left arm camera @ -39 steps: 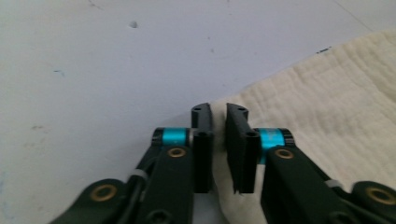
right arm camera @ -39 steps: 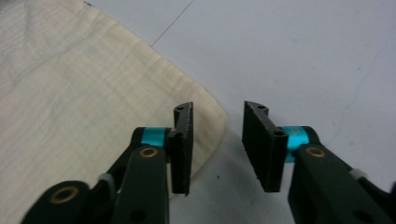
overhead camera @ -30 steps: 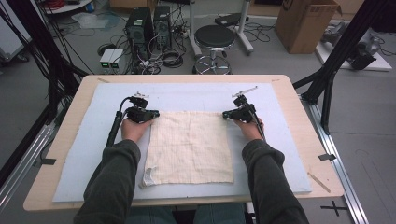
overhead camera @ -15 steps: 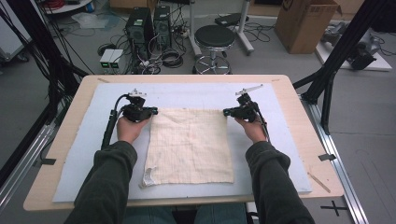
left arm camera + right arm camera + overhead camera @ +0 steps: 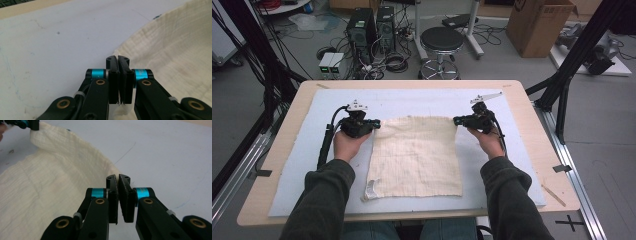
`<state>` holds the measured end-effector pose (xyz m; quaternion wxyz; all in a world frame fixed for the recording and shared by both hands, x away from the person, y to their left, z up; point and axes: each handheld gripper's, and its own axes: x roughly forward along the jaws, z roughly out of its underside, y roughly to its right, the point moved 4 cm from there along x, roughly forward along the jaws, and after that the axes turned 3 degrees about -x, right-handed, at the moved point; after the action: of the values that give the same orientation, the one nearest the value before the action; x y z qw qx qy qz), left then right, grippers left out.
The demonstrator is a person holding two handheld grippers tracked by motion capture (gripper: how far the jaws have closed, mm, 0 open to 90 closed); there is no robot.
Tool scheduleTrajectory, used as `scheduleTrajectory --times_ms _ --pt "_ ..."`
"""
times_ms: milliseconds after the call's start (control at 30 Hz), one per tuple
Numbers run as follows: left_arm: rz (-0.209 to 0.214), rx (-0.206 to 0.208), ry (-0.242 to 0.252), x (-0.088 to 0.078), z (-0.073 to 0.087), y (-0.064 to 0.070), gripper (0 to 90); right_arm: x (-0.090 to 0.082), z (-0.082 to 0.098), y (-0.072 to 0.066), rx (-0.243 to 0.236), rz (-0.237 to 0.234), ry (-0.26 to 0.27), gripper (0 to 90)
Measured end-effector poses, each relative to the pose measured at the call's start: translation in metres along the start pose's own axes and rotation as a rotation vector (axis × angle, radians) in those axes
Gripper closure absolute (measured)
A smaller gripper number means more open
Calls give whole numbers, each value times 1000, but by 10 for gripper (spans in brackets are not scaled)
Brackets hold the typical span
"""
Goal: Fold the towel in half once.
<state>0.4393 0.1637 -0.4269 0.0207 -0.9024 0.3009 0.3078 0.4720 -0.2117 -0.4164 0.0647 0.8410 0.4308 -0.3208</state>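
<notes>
Evidently you pinch the muslin cloth's [image 5: 414, 155] two far corners, left gripper [image 5: 375, 123] and right gripper [image 5: 456, 120] both clamped on fabric (edge taut between them), ready for folding.

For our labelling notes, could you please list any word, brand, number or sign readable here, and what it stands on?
No text can be read.
Cardboard box: a dark mark on its side, too blurred to read.
Cloth, blue mat, grippers: no lettering.
Floor: a black cross mark, not a word.
</notes>
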Motion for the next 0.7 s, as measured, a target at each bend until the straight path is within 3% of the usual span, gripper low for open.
scheduleTrajectory --times_ms 333,467,700 --pt "24 29 36 -20 13 10 870 -8 4 -20 -45 -46 6 861" --pt "31 69 10 -26 18 16 870 -13 3 -28 -60 -65 7 861" --pt "43 71 29 -39 26 22 870 -25 5 -41 -99 -78 -2 861"
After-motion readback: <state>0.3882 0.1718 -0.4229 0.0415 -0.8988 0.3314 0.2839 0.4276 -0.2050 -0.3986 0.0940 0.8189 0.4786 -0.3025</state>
